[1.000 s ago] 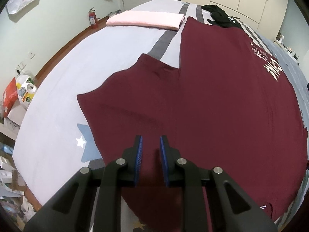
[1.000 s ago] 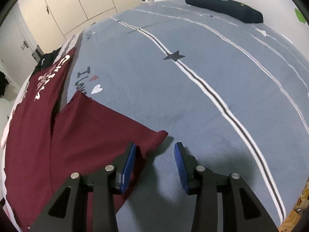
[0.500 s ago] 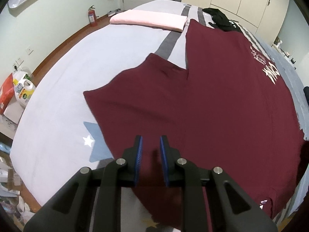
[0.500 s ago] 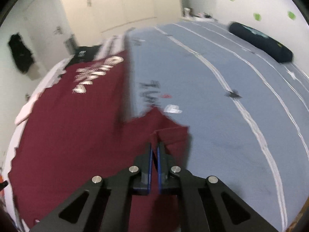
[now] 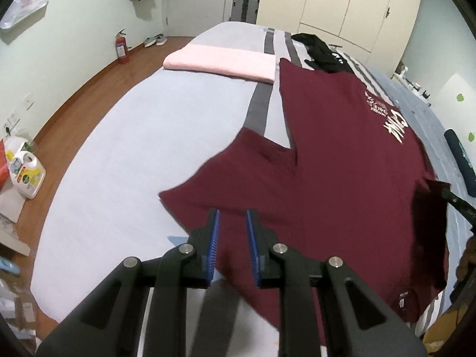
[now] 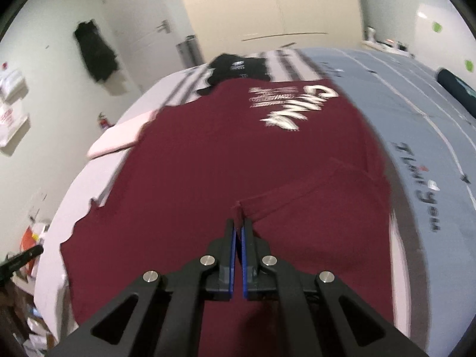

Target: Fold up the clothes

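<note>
The maroon T-shirt is lying spread across the bed. The right gripper is pinching its sleeve, folded inward; the left gripper is hovering with a narrow gap.

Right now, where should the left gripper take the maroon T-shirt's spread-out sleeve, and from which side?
Pinch the sleeve at its cuff hem, with the left gripper coming in low from the sheet side. The sleeve lies flat, hem free and facing outward, so a finger can probably slide under.
</note>
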`<state>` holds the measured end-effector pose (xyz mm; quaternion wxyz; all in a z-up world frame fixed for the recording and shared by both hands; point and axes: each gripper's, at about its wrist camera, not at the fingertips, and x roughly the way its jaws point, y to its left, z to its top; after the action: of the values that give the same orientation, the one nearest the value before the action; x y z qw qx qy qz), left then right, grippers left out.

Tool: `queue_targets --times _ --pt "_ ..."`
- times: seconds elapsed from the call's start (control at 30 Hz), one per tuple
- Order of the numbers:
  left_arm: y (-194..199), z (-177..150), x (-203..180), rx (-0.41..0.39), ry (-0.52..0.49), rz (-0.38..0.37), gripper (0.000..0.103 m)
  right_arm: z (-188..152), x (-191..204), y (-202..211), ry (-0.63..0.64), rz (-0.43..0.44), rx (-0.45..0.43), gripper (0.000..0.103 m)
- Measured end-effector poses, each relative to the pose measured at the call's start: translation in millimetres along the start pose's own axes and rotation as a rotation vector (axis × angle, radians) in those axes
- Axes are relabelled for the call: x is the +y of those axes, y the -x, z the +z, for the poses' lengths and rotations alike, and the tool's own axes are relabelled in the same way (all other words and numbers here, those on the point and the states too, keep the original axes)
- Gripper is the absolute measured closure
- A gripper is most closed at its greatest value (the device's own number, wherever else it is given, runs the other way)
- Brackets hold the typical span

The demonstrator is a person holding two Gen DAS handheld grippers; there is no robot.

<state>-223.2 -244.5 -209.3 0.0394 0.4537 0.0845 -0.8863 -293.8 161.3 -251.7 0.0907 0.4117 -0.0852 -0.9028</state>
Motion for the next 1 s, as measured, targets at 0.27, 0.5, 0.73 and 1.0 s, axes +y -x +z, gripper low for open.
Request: queue_targets --times 0.27,0.5,0.73,1.0 --pt "7 -10 44 0.025 -0.016 -0.048 0.087 -12 128 -26 0.107 0.112 0.02 0.1" --pt "-11 -12 58 0.051 0.0 -0.122 0.087 -47 212 -60 0.158 0.207 0.115 0.1" --pt "-40 -14 25 0.094 -0.009 -0.199 0.087 -91 217 -87 0.15 0.23 0.255 0.088" --pt "-62 -16 -40 0.132 -0.012 -0.314 0.072 -100 149 -38 0.156 0.132 0.211 0.08"
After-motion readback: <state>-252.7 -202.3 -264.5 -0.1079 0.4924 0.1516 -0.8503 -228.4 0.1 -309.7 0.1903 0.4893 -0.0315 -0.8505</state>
